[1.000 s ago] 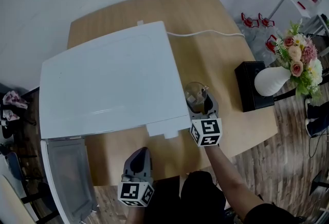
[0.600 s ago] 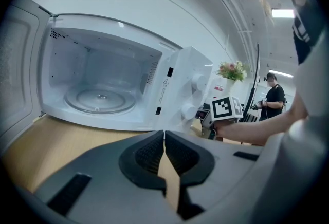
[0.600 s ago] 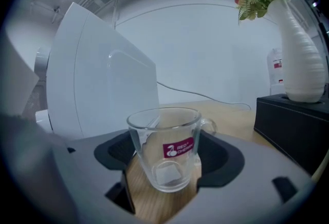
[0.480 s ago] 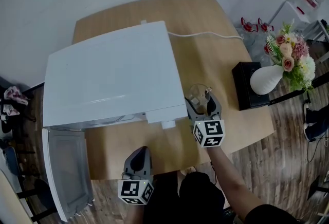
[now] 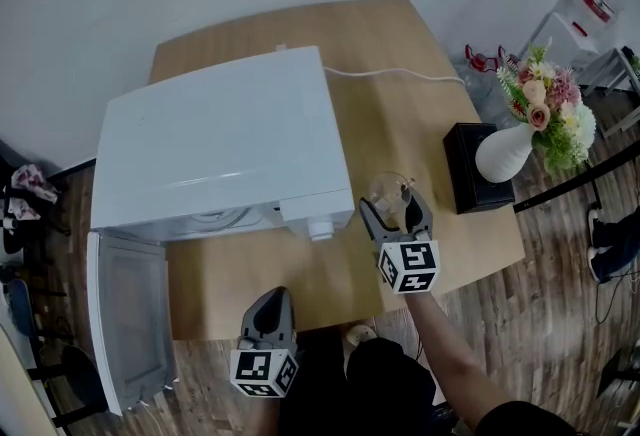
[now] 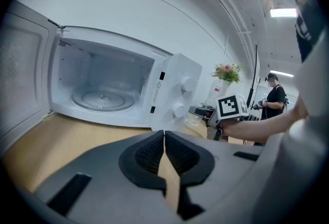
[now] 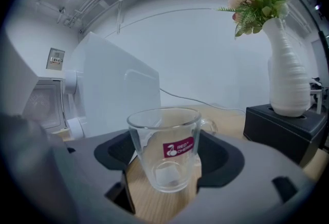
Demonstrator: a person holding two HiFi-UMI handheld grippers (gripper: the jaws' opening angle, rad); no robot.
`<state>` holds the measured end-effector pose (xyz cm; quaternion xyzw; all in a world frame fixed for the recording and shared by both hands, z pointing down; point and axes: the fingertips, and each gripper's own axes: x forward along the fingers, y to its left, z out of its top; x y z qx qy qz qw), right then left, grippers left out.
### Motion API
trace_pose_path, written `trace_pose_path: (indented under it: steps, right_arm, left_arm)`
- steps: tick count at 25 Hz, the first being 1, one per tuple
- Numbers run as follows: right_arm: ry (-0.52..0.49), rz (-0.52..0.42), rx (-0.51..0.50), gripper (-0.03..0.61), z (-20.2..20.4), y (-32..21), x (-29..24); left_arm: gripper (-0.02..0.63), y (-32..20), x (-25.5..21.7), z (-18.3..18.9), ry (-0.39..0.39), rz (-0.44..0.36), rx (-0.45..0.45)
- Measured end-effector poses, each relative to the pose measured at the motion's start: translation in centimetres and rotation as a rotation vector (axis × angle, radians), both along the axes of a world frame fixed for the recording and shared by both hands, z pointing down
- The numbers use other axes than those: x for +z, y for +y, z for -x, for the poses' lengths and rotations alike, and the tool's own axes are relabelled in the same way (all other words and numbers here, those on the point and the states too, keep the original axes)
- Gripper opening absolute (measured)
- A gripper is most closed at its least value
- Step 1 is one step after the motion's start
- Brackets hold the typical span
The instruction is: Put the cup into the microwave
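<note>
Two grippers: the left gripper (image 6: 164, 136) is sitting pressed together, empty, at the near edge of the table (image 5: 405, 119). The right gripper (image 7: 162, 162) is pinching the one glass cup (image 7: 165, 148) upright between its jaws. That is happening just right of the one microwave (image 5: 220, 154), whose door (image 5: 125, 319) is hanging open.

The left gripper (image 6: 164, 147) fills the lower frame, its jaws pressed together with nothing between. Beyond it, on the wooden table (image 6: 56, 138), the microwave (image 6: 177, 89) stands at centre left, door (image 6: 20, 79) swung wide, glass turntable (image 6: 103, 99) bare inside.
</note>
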<state>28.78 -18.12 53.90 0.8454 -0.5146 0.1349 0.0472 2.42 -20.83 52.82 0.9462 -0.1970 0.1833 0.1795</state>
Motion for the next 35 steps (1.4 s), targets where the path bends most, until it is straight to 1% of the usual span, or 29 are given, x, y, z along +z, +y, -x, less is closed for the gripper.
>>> trace_pose_path:
  steps: [8, 24, 35]
  right_arm:
    - [-0.001, -0.016, -0.028, 0.351, 1.6, 1.9, -1.9]
    - [0.007, 0.002, -0.121, 0.351, 6.3, 4.6, -4.6]
    - [0.001, -0.029, -0.151, 0.351, 9.3, 5.4, -6.1]
  left_arm:
    - [0.006, 0.7, -1.1, 0.1, 0.016, -0.018, -0.005]
    - [0.006, -0.1, -3.0, 0.8, 0.052, -0.054, -0.022]
    - [0.006, -1.1, -3.9, 1.2, 0.059, -0.079, -0.019]
